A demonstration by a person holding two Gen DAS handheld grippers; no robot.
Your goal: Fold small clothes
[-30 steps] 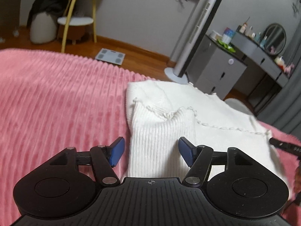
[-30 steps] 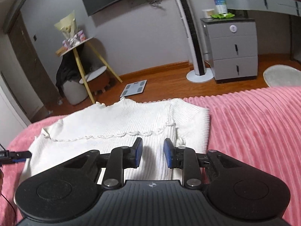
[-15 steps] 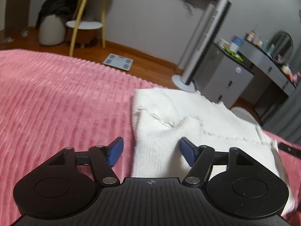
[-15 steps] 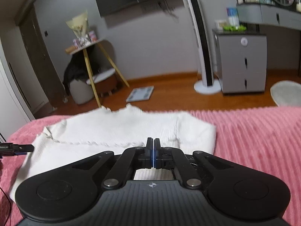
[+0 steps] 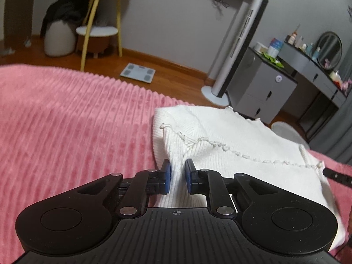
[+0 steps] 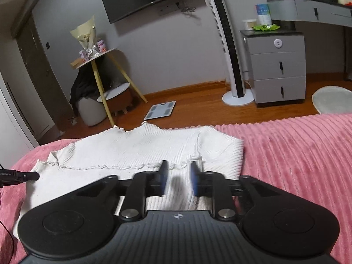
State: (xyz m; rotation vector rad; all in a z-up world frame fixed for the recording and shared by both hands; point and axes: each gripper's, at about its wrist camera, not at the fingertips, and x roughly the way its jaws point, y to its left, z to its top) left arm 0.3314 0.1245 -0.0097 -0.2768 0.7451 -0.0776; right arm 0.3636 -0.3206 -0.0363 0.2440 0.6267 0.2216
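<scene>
A white ribbed knit top (image 5: 231,136) lies folded on the pink blanket (image 5: 77,121), with a frilly hem line across it. My left gripper (image 5: 177,177) is shut on a bunched ridge of the top's near left edge. The top also shows in the right wrist view (image 6: 136,149). My right gripper (image 6: 177,177) hangs over the top's near right part, its blue pads a hand's width apart and blurred, with nothing pinched between them. The tip of the other gripper (image 6: 19,176) shows at the left edge.
The bed edge runs across the far side, wooden floor beyond. On the floor stand a tower fan (image 6: 231,66), a grey drawer cabinet (image 6: 277,66), a bathroom scale (image 6: 160,110) and a yellow-legged side table (image 6: 103,72). A round rug (image 6: 332,99) lies right.
My left gripper has closed from wide open onto the top's left edge. My right gripper shut half a second ago and has now opened again.
</scene>
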